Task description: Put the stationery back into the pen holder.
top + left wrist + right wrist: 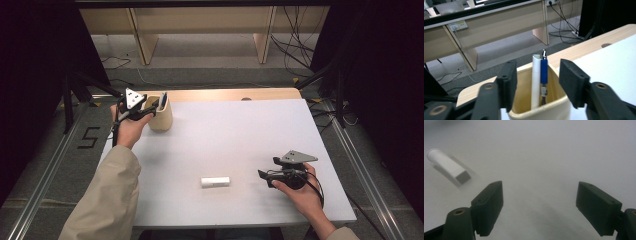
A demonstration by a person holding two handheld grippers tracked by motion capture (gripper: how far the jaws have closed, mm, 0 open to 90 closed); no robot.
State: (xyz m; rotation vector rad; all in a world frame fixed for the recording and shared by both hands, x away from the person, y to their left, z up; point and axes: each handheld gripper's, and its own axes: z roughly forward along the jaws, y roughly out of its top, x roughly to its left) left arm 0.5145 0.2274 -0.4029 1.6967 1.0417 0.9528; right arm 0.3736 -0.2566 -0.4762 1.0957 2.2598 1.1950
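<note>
White table carries one white tube and one cream cup. Nearest, the right gripper lies low and level in its hand, fingers spread and empty, the tube just beyond them. Farther off, the left gripper reaches over the cup, its fingers spread either side of two upright items inside, one blue pen and one white stick, pressing neither.

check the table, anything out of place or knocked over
One thing: a white tube lies on its side on the white table, apart from the beige holder where a blue pen and a white stick stand upright. Nothing looks spilled or damaged.
</note>
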